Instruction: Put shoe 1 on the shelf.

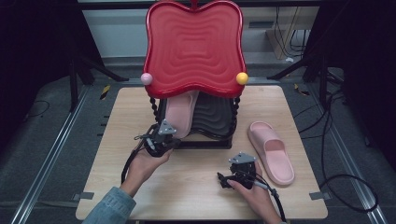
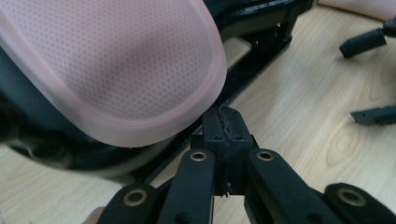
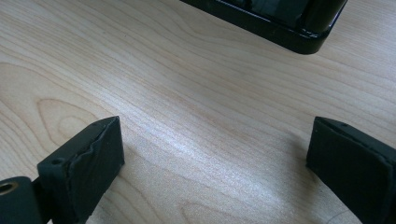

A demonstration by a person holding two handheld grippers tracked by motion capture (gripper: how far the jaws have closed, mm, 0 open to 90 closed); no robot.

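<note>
Slipper on rack (image 1: 181,113): heel overhangs lower shelf at 6 o'clock; I could nudge it off.
Left gripper (image 1: 161,140): jaws pressed together, holding nothing.
Right gripper (image 1: 239,171): jaws wide apart, empty; I might snag table slipper (image 1: 272,151) at 3 o'clock.

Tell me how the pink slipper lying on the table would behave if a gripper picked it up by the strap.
The pink slipper looks like moulded foam, so probably light and somewhat bendy rather than floppy. Lying flat on its sole, it should slide, not roll, if pushed. Its matte surface likely gives fair grip, though the arched strap may squash under closed jaws.
</note>
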